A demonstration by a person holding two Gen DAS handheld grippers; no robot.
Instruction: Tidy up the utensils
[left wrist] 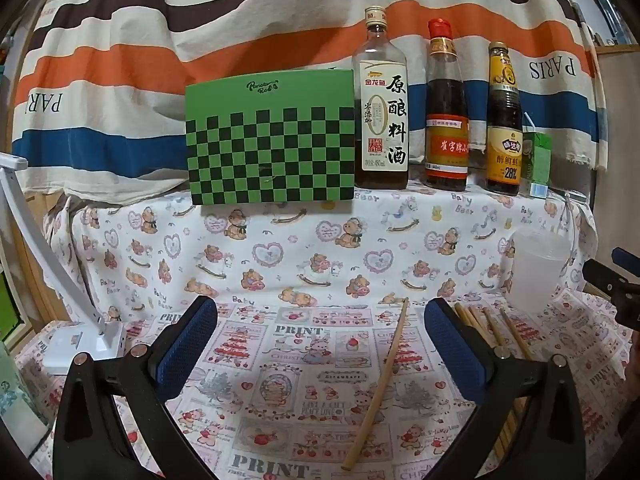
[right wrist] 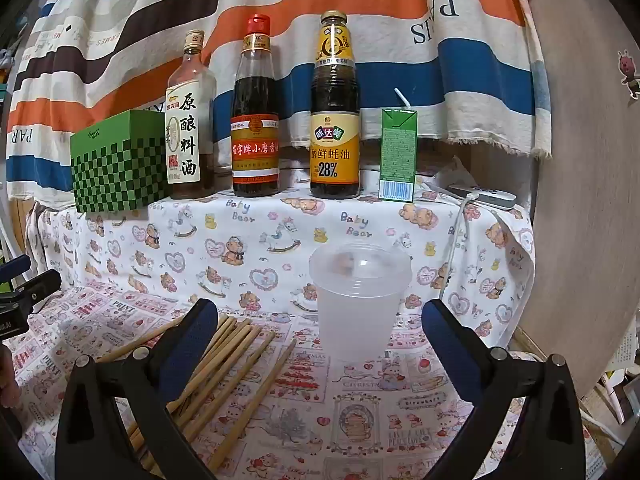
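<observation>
Several bamboo chopsticks (right wrist: 232,364) lie in a loose bunch on the printed cloth, partly under the left finger of my right gripper (right wrist: 320,332). A translucent plastic cup (right wrist: 358,300) stands upright just beyond that gripper, between its open fingers. In the left wrist view one single chopstick (left wrist: 382,384) lies between the open fingers of my left gripper (left wrist: 320,328), the bunch (left wrist: 492,332) lies to the right, and the cup (left wrist: 538,272) stands at the far right. Both grippers are empty.
At the back stand a green checkered box (left wrist: 270,140), three sauce bottles (left wrist: 380,100) (left wrist: 446,108) (left wrist: 504,120) and a green drink carton (right wrist: 398,152). A white lamp base (left wrist: 80,344) sits at the left. A white device with a cable (right wrist: 484,196) lies at the back right.
</observation>
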